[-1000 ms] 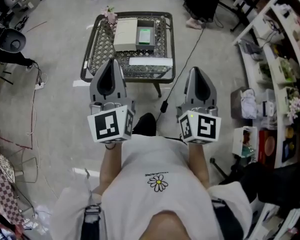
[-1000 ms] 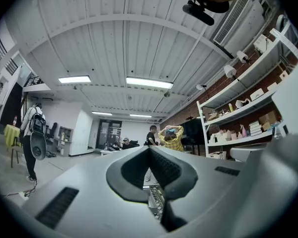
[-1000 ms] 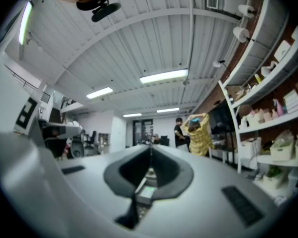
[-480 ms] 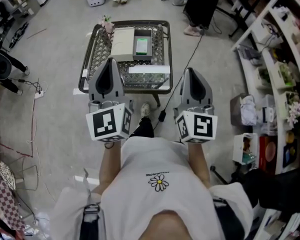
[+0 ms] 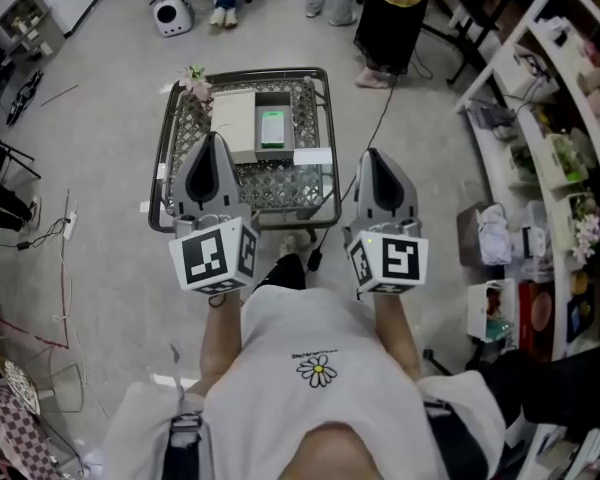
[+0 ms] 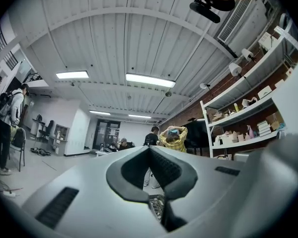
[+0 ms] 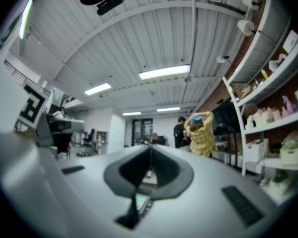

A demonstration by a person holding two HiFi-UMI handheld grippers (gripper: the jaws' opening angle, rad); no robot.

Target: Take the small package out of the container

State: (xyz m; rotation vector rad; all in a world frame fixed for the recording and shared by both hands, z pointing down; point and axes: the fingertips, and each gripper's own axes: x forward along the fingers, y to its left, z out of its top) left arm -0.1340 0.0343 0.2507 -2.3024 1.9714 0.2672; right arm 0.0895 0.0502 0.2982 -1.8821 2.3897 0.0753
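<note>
Now the left tongs (image 5: 212,140), pressed together and empty, hang over the near left of the counter (image 5: 326,138); the small green package (image 5: 272,128) lies in the open container (image 5: 276,102) at the counter's middle; the right tongs (image 5: 372,156), likewise closed and empty, hover off its right edge

Bright, even indoor light. Head view is sharp, with only faint soft shadows on the floor (image 5: 100,198) and a fisheye bend at the edges. Both gripper views have a black round vignette and heavy warping. Ceiling strips (image 6: 150,80) are the light source, slightly blown out. In its own view the right gripper (image 7: 150,152) is blurred close to the lens, and the shelves (image 7: 283,113) look soft.
</note>
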